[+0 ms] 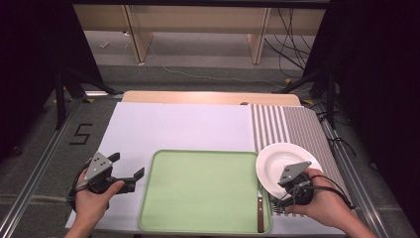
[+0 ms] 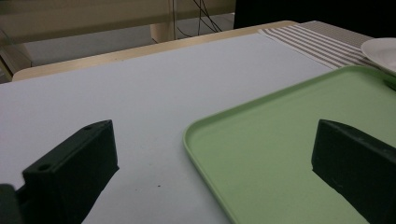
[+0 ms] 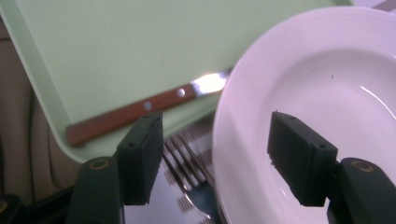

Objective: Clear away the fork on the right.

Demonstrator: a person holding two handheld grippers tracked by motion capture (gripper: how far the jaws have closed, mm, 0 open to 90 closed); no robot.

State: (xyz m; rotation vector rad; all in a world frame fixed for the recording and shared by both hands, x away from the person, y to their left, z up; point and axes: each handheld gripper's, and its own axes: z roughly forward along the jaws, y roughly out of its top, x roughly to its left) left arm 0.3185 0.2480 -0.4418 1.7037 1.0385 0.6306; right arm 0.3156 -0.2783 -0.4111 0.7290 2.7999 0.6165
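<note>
Reading "5" (image 1: 80, 134) taped on the floor (image 1: 44, 144).

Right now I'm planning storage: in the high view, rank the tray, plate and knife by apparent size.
1. green tray
2. white plate
3. knife, smallest, its blade partly hidden under the plate.

The green tray (image 1: 198, 193) offers open room; plate (image 1: 285, 161), knife (image 1: 260, 210) and fork (image 3: 189, 161) crowd its right edge.
</note>
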